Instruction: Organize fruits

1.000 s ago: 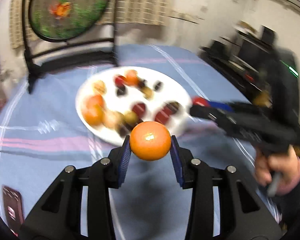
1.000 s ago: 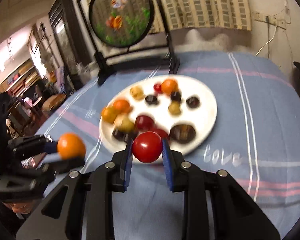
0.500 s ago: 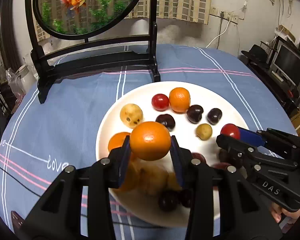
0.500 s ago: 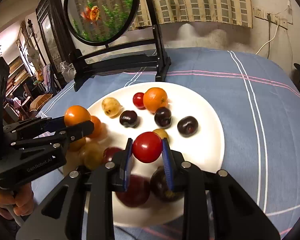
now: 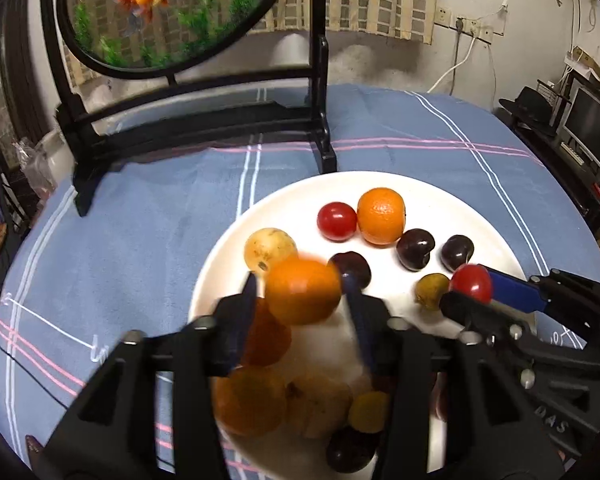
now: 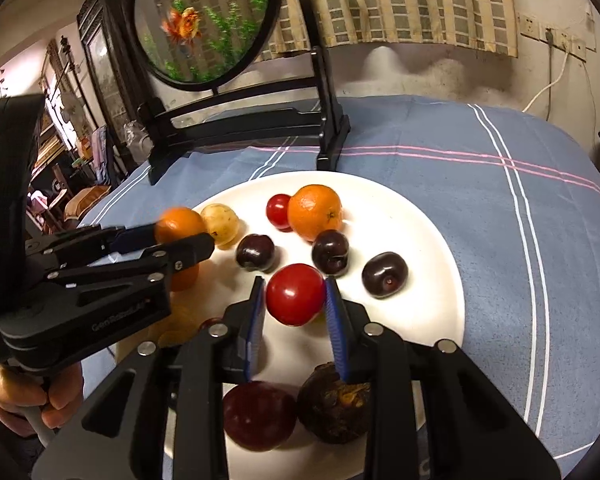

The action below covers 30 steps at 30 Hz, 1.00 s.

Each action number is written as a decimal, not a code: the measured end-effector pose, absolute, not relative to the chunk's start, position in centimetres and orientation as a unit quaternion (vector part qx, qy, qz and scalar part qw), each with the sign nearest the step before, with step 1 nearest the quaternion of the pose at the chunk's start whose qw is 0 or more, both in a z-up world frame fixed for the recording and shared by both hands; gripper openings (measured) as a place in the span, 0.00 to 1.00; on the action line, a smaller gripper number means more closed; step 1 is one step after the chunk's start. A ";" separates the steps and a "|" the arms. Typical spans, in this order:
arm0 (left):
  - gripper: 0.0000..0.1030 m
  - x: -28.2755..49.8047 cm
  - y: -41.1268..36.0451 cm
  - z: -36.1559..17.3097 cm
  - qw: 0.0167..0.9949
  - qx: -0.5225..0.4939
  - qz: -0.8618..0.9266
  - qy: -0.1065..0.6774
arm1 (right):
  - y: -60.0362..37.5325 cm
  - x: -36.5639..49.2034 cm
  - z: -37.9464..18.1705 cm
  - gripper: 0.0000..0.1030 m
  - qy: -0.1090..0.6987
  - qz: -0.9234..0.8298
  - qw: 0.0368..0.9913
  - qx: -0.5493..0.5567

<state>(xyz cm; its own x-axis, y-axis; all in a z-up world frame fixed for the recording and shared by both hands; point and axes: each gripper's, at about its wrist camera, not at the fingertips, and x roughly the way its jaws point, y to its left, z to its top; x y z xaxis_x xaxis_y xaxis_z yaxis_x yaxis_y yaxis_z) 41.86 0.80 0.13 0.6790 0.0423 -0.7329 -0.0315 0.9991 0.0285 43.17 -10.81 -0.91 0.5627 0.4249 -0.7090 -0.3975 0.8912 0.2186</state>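
Fruit lies scattered over a white plate [image 5: 480, 216] on a blue striped cloth [image 5: 140, 220] covering the surface.

Left gripper [image 5: 300, 300] hangs over the plate's near-left part, its jaws opening, with an orange tangerine [image 5: 303, 292] between them. That view is blurred, and the left pad seems to stand just off the fruit, so it looks no longer pinched (though the blur leaves the right pad's contact hard to judge). Below it lie more orange and yellowish fruits, out of focus.

Right gripper [image 6: 296, 300] hangs over the plate's middle, jaws also opening, with a red cherry tomato [image 6: 295, 294] between the blue pads [image 6: 337, 332]. A narrow gap shows on the left side; the right pad is at or just beside the tomato's skin.

Farther back on the plate rest another tangerine [image 6: 315, 211], a second red tomato [image 6: 278, 209], a pale yellow fruit [image 6: 220, 224] and three dark cherries [image 6: 385, 275]. Nearer the right wrist camera lie a dark red plum [image 6: 258, 416] and a wrinkled brown fruit [image 6: 334, 402], just beside each other.

A black-framed round fish tank [image 6: 208, 20] stands behind the plate.
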 end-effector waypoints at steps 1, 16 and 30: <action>0.72 41.3 0.8 0.7 0.920 0.012 0.027 0.390 | -10.9 42.8 -0.5 0.43 0.401 0.228 0.887 0.016; 0.98 25.4 1.8 3.9 0.942 -0.003 -0.002 0.335 | -13.1 27.1 3.3 0.99 0.339 0.237 0.909 -0.046; 0.98 20.2 1.7 0.5 0.938 0.035 -0.004 0.344 | -14.5 22.6 0.3 0.99 0.364 0.238 0.899 -0.049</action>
